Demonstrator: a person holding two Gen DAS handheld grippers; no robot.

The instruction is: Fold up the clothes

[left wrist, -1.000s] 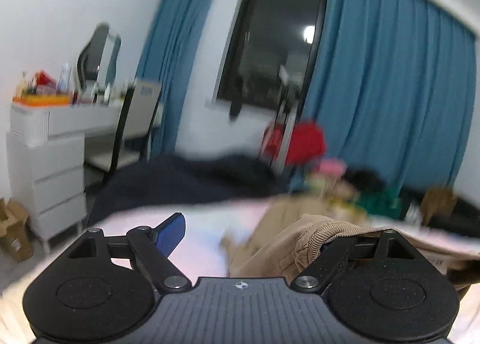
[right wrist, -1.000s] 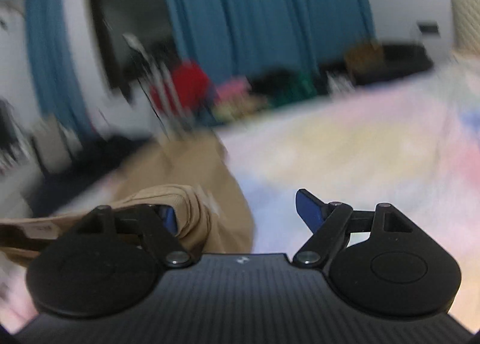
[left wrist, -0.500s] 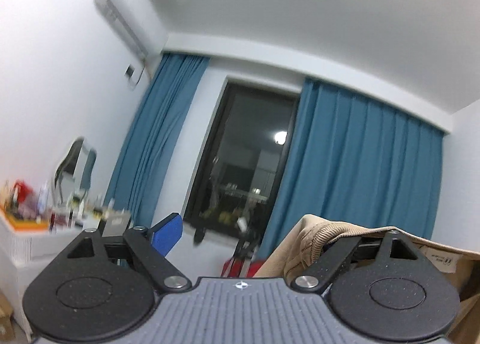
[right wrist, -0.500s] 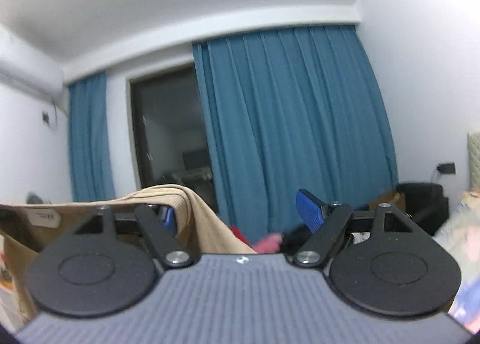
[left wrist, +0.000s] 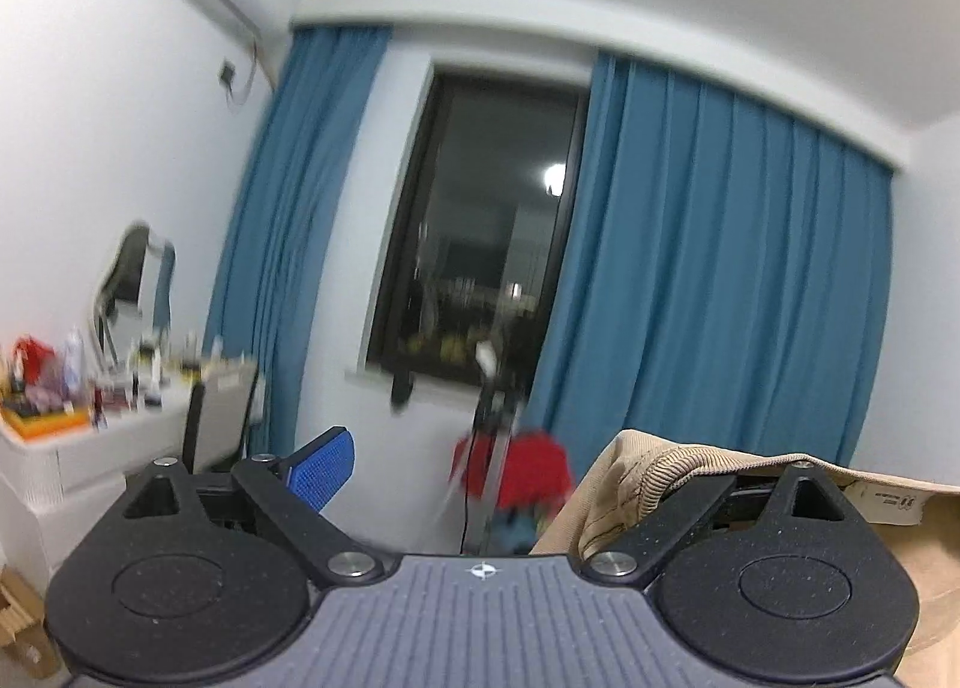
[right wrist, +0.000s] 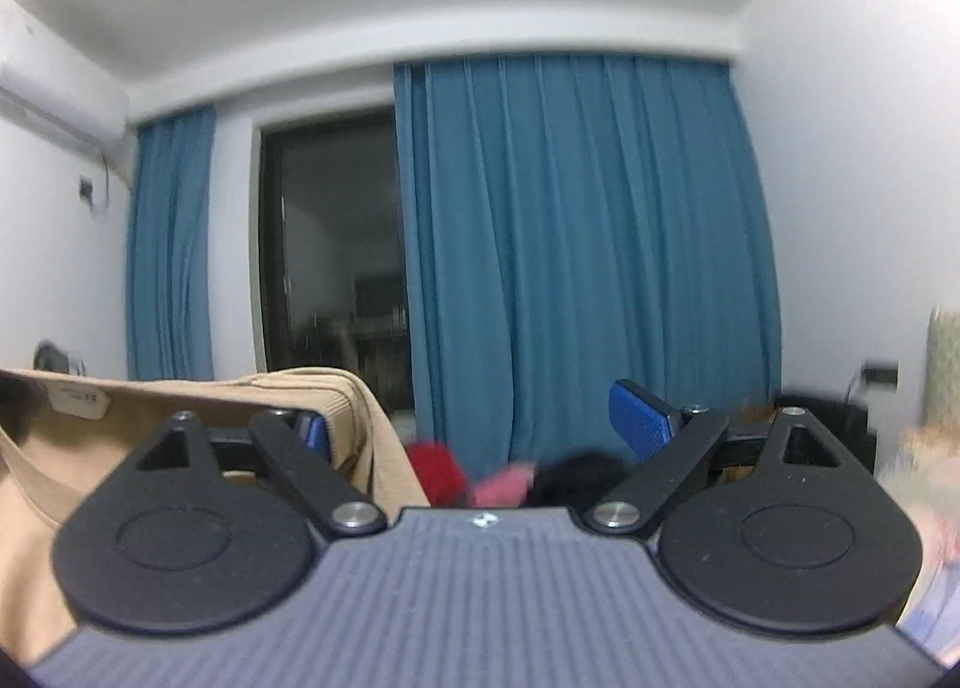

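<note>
Tan ribbed-hem cotton garment (left wrist: 660, 472) hangs stretched between both tools, draped over the left gripper's (left wrist: 480, 466) right finger and the right gripper's (right wrist: 480, 424) left finger. Both pairs of fingers stand wide apart, each hooking the hem on one blue textured pad (left wrist: 321, 469).

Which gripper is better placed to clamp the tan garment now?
Probably right gripper: the tan garment lies beside its blue pad. The left gripper only carries cloth draped over one finger.
</note>
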